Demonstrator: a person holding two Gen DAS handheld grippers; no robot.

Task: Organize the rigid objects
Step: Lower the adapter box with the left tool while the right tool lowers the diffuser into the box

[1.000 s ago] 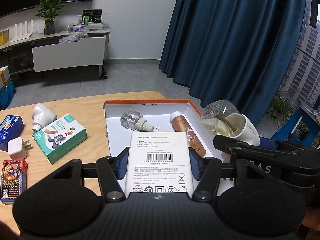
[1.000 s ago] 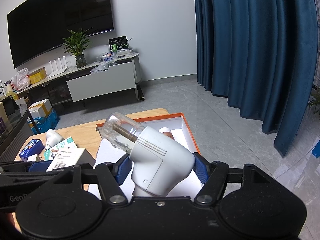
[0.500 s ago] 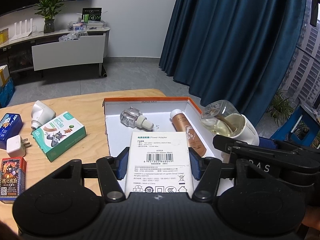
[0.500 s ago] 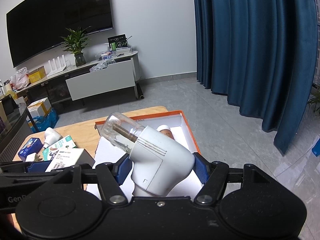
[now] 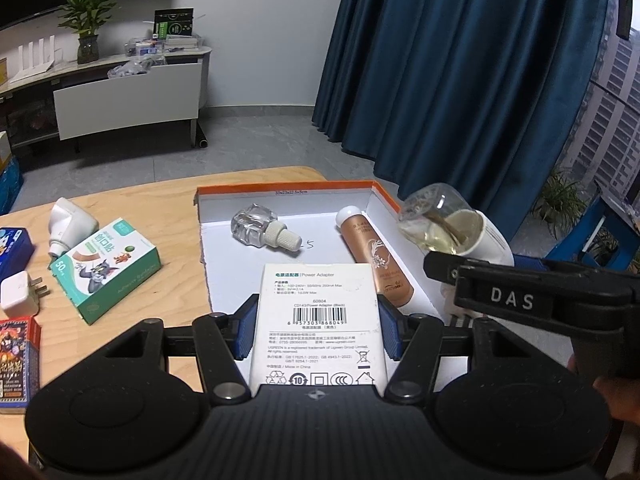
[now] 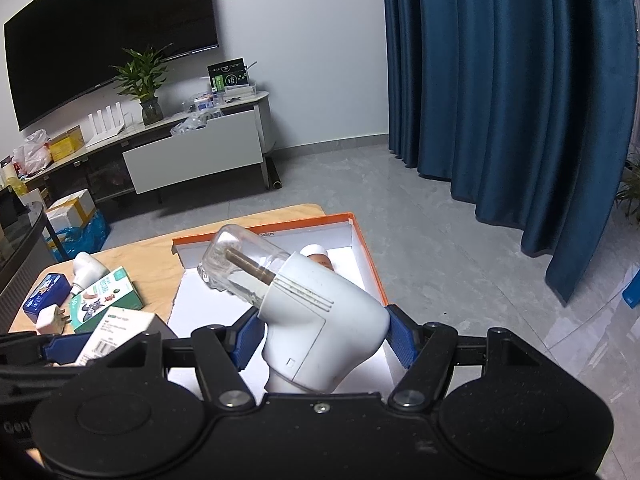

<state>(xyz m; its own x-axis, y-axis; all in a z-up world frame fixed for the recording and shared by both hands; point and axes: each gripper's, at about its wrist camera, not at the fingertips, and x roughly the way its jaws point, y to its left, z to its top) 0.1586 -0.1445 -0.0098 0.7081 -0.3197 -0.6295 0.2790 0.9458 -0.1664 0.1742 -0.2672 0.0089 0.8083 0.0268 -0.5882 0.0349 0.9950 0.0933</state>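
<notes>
The left gripper (image 5: 318,330) is clenched on a white adapter box (image 5: 320,320), blue pads (image 5: 245,332) pressed to both its long sides, label facing up, low in the frame's centre above the near part of the tray (image 5: 288,194). The right gripper (image 6: 322,334) is clamped on a white diffuser (image 6: 320,320) whose clear bottle (image 6: 240,260) tilts toward the upper left; in the left wrist view this gripper (image 5: 520,304) reaches in from the right edge, level with the tray's right wall. The tray, white inside with an orange rim, lies in mid-frame at the table's (image 5: 160,200) far right corner, floor showing just beyond its far and right edges. Inside it, a clear refill bottle (image 5: 262,230) lies at the far left and a copper tube (image 5: 374,256) along the right wall; bare white floor shows between them and along the left wall. Left of the tray, on open wood, lie a green box (image 5: 106,264), a second white diffuser (image 5: 70,226), a white plug (image 5: 20,294), a blue box (image 5: 12,244) and a red box (image 5: 16,360) at the frame's left edge.
</notes>
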